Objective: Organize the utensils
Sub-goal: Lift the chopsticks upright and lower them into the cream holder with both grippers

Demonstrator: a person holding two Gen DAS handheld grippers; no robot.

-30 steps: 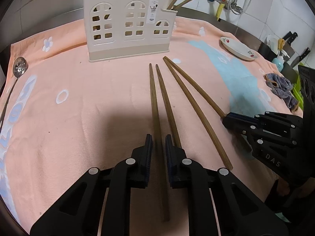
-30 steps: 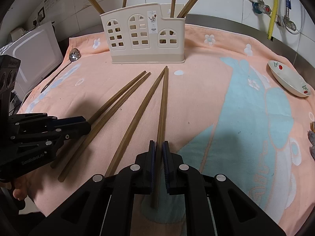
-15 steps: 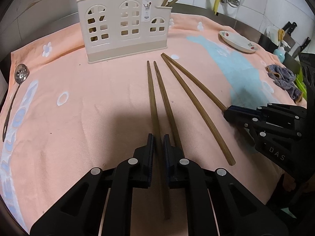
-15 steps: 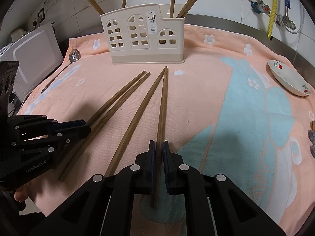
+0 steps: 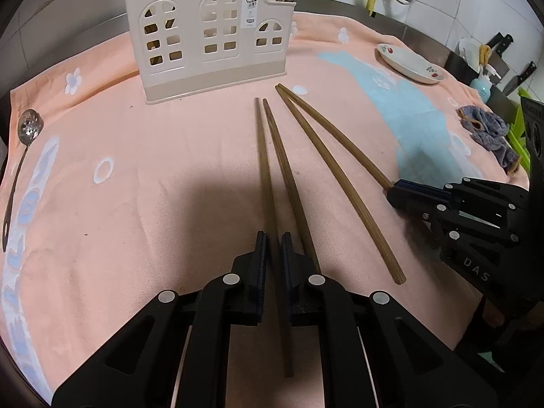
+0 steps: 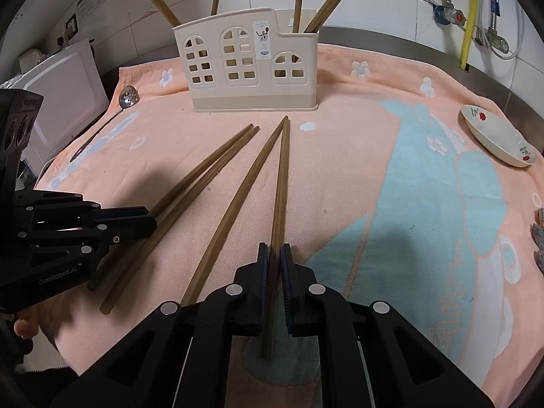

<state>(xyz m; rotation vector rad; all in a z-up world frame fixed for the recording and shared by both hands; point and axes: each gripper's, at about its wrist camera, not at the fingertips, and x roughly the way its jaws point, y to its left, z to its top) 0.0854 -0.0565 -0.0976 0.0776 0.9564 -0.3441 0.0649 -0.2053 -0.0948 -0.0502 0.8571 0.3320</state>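
**On the towel-covered bench: four chopsticks out, two of them gripped, none yet lifted**

Across the bench a peach towel [image 5: 142,183] with a pale blue patch is spread, and everything listed lies on it.

- Utensil holder [image 6: 251,64], cream, with window cut-outs: placed upright at the far edge of the towel. Several chopsticks are already stood in it, leaning out of the top. This part of the task is judged done.
- Left claw [image 5: 272,248]: narrowed onto the leftmost chopstick [image 5: 263,156], near its thick end. The stick is not yet raised off the towel.
- Right claw [image 6: 274,258]: closed on the rightmost chopstick [image 6: 281,183], likewise near the thick end and flat on the towel.
- Two loose chopsticks [image 6: 234,204], [image 6: 190,197]: left lying between the gripped pair, untouched, tips pointed toward the holder.
- Slotted spoon [image 5: 29,129]: laid at the towel's left edge, well apart from the holder, not yet put away.
- Small dish [image 5: 411,64] and crumpled cloth [image 5: 486,129]: found at the right side.

Remaining, by judgement: four chopsticks to be stood in the holder, then probably the spoon.
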